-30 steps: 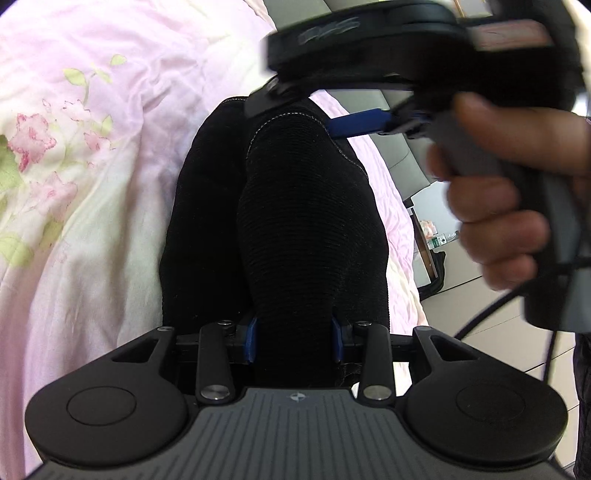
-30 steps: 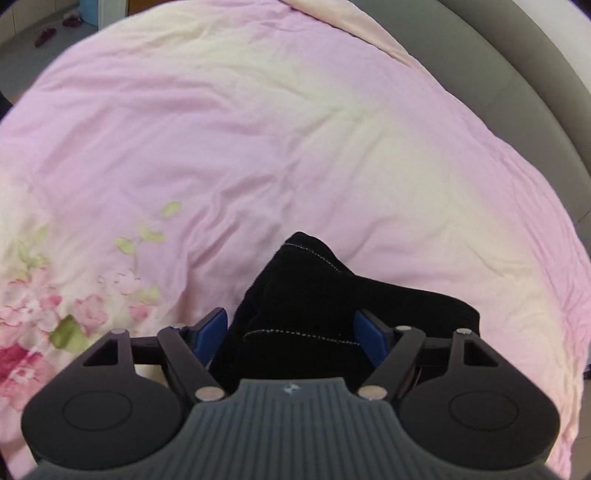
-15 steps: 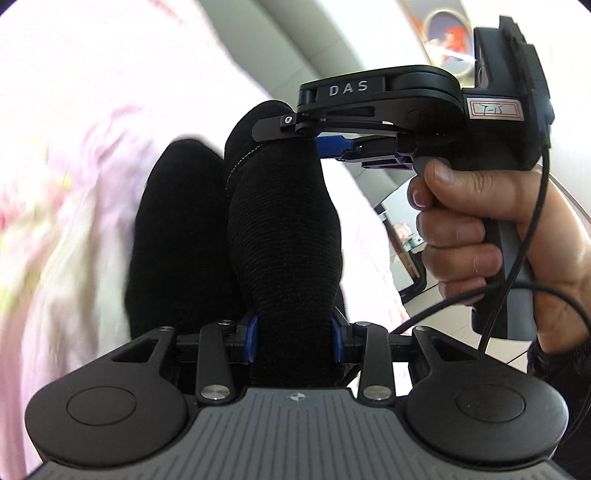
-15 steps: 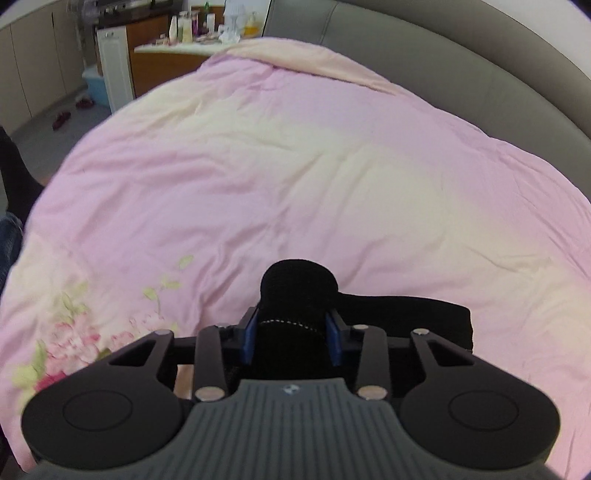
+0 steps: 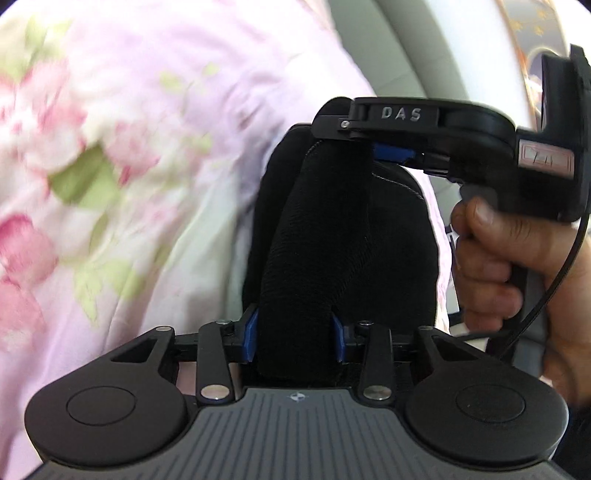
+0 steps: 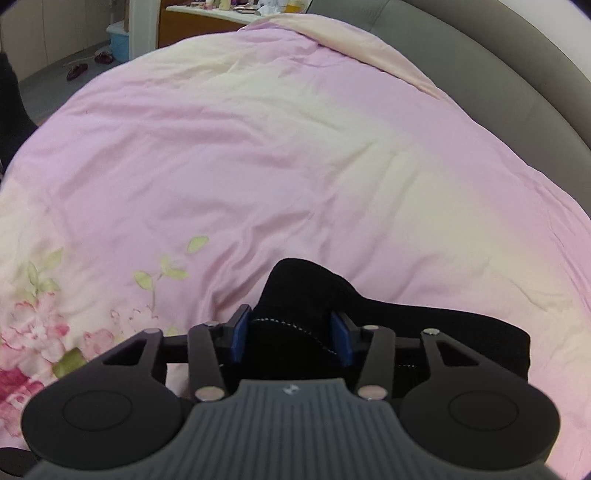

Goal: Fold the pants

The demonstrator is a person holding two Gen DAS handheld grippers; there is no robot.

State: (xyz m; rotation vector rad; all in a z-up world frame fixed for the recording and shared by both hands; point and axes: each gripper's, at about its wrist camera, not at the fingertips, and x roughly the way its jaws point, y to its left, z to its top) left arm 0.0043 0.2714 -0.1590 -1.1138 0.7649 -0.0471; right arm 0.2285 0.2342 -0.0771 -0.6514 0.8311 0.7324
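The black pants (image 5: 332,236) hang stretched between my two grippers above the pink floral quilt (image 5: 122,155). My left gripper (image 5: 294,336) is shut on one bunched end of the pants. In the left wrist view the right gripper (image 5: 373,147) is held by a hand and clamps the far end. In the right wrist view my right gripper (image 6: 291,338) is shut on the pants (image 6: 303,295), and a black part trails to the right on the quilt (image 6: 295,155).
A grey padded headboard (image 6: 517,74) curves along the bed's far right side. A counter with bottles (image 6: 236,7), a blue bin (image 6: 118,40) and shoes (image 6: 77,70) stand on the floor beyond the bed's far left.
My right gripper closed on the pants' end a second ago. Both grippers have lifted the pants and shifted them over the quilt; the left view has swung toward the floral print.
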